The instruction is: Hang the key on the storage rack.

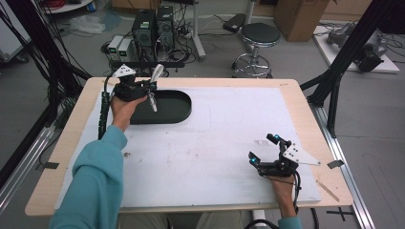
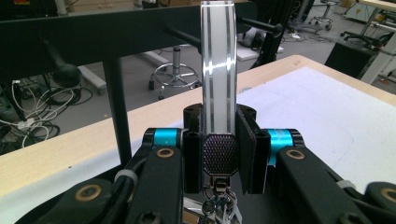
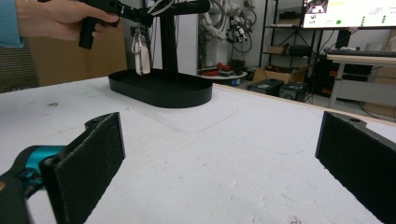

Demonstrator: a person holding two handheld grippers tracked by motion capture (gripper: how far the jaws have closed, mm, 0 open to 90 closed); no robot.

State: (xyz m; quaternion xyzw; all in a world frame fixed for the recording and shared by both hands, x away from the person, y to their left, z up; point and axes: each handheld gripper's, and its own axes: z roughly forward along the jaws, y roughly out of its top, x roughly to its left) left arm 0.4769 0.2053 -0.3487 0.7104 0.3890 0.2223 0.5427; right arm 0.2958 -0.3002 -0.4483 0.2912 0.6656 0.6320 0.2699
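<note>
At the near right of the bench (image 1: 305, 102), the right tool (image 1: 265, 148) rests low over the white mat (image 1: 215, 138), its jaws spread wide with nothing between them; the right gripper view shows the two black pads well apart above bare, scuffed mat. A teal sleeve (image 1: 95, 176) reaches up the left side to the left tool (image 2: 219, 154), which is clamped on a flat white strap with grey stripes (image 2: 218, 60). In the left gripper view the strap stands upright between the closed pads, with a textured black end piece at the grip and small metal rings hanging below it. From the high view the strap (image 1: 156, 73) pokes up past the tool while a small pale tag (image 1: 152, 101) dangles beneath, hanging over the black oval tray (image 1: 176, 109) at the far left of the mat. The tray looks empty inside; the tag hangs above it, and whether it touches the tray floor cannot be told. No writing can be read on the strap, tag or tray. Beyond the bench's far edge stand computer towers (image 1: 153, 26) amid tangled cables, a round black stool (image 1: 258, 36) and a cardboard box (image 1: 301, 16) on the grey floor.
</note>
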